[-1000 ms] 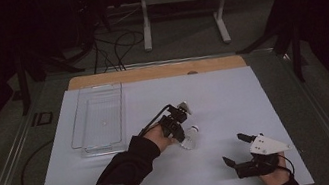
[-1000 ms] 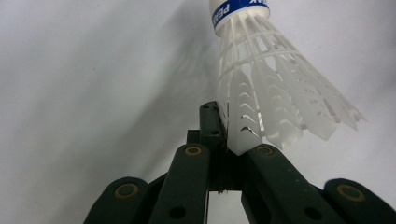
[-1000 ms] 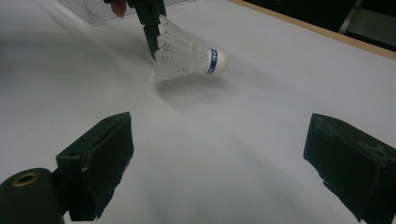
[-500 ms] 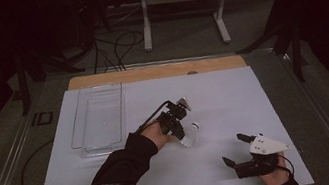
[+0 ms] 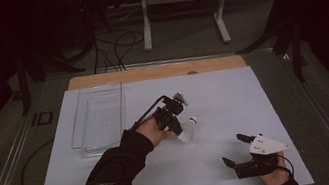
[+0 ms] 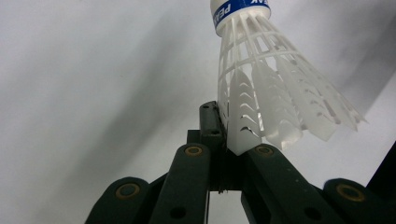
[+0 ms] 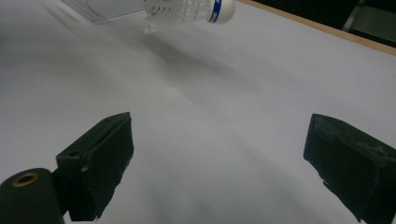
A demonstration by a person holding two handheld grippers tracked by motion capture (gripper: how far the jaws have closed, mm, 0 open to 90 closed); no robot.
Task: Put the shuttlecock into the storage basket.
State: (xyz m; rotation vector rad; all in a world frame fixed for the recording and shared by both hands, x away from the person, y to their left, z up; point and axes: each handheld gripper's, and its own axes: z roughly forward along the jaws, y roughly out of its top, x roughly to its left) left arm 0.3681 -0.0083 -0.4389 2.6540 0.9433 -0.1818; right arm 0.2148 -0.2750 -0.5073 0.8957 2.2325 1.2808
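The left gripper [image 5: 176, 125] keeps its jaws pinched on the skirt edge of the white shuttlecock [image 6: 266, 88] and has lifted it a little higher than a second ago, so it now hangs above the white table sheet [image 5: 213, 94], right of the clear plastic tray [image 5: 98, 116]. The pick-up seems finished; carrying probably comes next. The right gripper [image 5: 237, 150] rests with jaws wide apart, holding nothing.

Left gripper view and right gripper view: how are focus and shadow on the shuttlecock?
Left gripper view: the shuttlecock is sharp, clamped by its skirt edge, with soft grey shadows behind. Right gripper view: it is softer, cut off by the top edge, and casts a diffuse shadow on the white table.
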